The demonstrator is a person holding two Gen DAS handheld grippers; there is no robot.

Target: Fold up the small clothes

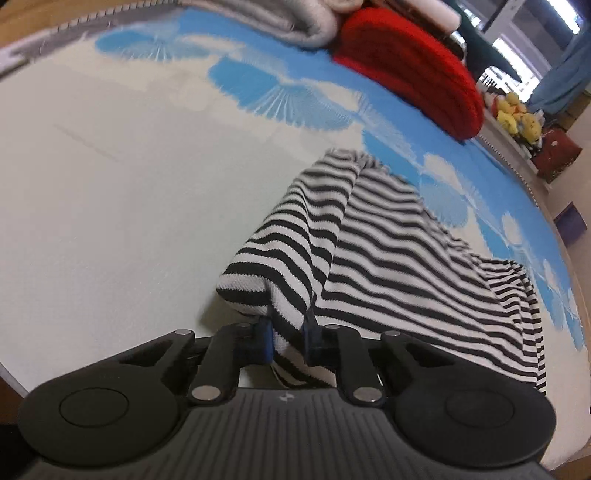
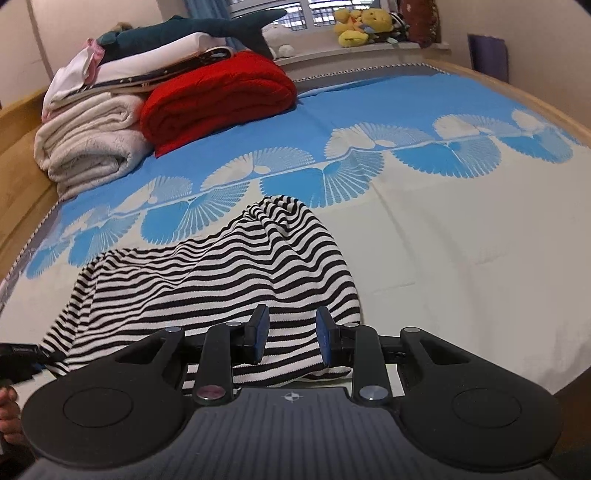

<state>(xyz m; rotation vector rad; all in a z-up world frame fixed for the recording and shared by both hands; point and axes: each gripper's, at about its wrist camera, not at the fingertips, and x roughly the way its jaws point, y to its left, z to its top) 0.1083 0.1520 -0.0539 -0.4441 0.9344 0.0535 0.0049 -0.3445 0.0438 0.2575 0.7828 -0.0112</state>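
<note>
A black-and-white striped garment is seen lying on the bedspread, on its cream part just in front of the band of blue fan shapes. The cloth is bunched and raised in a soft ridge rather than laid flat. The near edge of the striped garment is pinched by the left gripper, whose blue pads are drawn close together with a fold of the fabric pressed between them. The right gripper is held over the opposite near edge of the striped garment; its pads stand somewhat apart with striped cloth between them, but whether the cloth is actually clamped cannot be told. Beyond the striped garment, at the far side of the blue band, a folded red blanket is placed beside a stack of pale folded towels. Yellow plush toys are lined on the windowsill behind the red blanket.
</note>
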